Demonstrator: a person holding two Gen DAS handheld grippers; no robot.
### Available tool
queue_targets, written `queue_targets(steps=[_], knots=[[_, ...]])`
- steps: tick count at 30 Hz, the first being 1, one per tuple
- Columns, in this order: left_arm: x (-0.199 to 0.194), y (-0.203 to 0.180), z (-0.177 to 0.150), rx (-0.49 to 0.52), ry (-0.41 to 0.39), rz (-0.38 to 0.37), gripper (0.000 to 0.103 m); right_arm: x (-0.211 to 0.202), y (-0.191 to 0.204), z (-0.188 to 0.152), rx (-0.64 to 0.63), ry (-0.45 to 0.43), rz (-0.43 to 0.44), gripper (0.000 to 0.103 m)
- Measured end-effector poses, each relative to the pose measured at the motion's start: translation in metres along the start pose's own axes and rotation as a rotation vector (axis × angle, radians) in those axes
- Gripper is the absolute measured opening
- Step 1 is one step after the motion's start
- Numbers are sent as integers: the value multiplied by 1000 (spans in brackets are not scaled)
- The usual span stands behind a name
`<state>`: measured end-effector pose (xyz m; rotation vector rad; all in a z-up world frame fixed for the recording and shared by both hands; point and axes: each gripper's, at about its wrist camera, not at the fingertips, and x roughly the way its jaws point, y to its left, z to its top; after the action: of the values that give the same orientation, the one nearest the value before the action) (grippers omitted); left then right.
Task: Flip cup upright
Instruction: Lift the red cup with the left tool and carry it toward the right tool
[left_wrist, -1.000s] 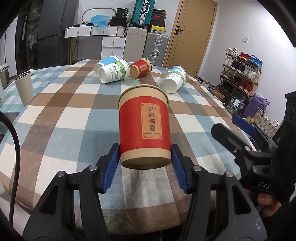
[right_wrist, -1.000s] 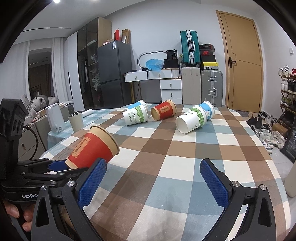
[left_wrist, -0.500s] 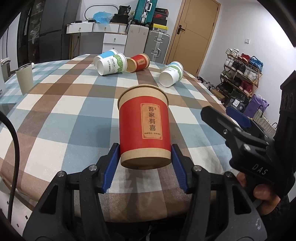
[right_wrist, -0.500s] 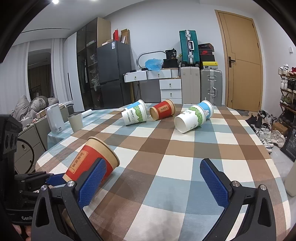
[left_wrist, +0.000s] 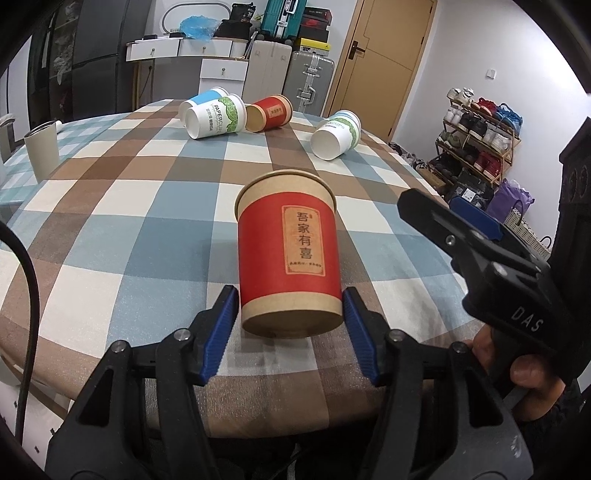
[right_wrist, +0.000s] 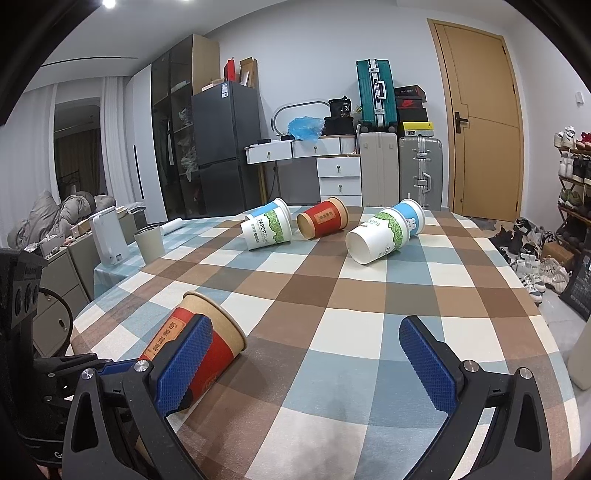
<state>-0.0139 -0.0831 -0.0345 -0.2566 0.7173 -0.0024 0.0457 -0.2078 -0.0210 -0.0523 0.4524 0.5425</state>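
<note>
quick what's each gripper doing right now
Left tongs: closed on the red cup, which is tilted, not upright.
Right tongs: open, holding nothing, above the checked tablecloth.

The red cup (left_wrist: 288, 254) looks like matt paper with bare kraft-brown bands at rim and base. The left hand-held gripper (left_wrist: 289, 325) has black, smooth, hard plastic arms, metal pivot pins and blue knurled rubbery pads (left_wrist: 221, 332). A woven checked cloth (left_wrist: 122, 221), matt and slightly coarse, covers the bench. The white cups (left_wrist: 216, 118) near its far edge seem smooth printed paper.
</note>
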Motion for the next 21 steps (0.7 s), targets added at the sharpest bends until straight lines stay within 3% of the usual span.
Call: queue_targets(steps=[3,9,13,21], knots=[[-4,3,2,-6,-22,-1,79,-1,-1,1,3,-5,1,103],[-18,11,10,-7,-72,-20,86,-3,-3,3,11,-14,4,103],[-29,24,17,-9,-112,-20,102,-3,-4,4,6,-8,2,103],[-40,55,36,55,-173,-31,102,1,3,9,27,46,8,103]])
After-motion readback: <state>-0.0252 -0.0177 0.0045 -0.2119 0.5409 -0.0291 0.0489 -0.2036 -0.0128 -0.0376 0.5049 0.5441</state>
